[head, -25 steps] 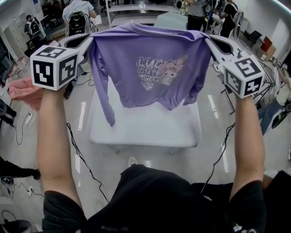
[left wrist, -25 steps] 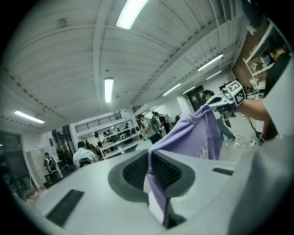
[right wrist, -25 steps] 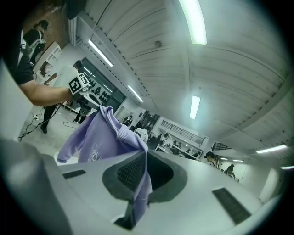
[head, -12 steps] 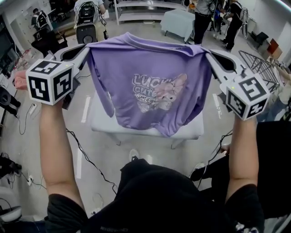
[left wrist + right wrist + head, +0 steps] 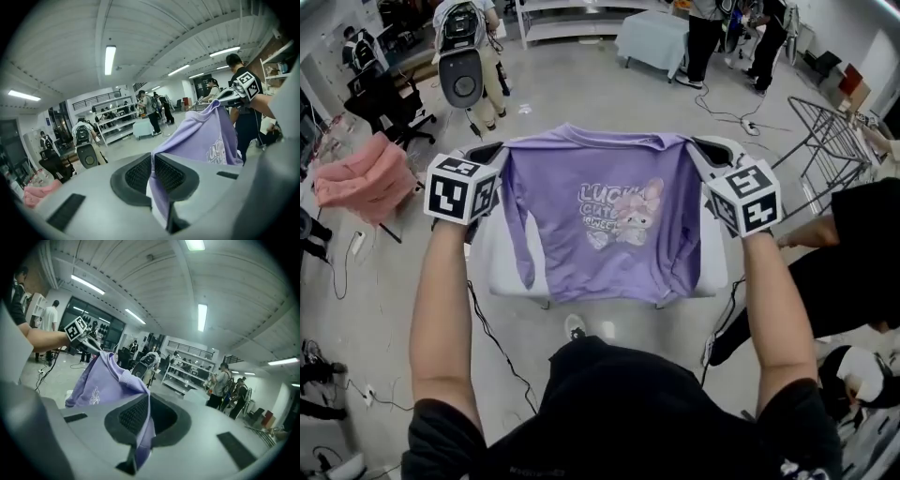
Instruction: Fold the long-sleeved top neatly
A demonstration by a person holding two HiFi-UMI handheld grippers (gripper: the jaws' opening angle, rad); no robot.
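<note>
**While I hold it by both shoulders, the long-sleeved top [image 5: 600,220] hangs over the desk [image 5: 490,272]**

Since I'm looking straight down at it, the purple top is spread wide between my two grippers, print facing me, sleeves dangling at each side. Left gripper [image 5: 500,150] has its fingers [image 5: 138,174] clamped on one shoulder, and right gripper [image 5: 694,143] has its fingers [image 5: 132,416] pinched on the other. The hem's down by the desk's near edge; can't tell if it touches. There's a pink cloth [image 5: 358,178] off to my left.
</note>
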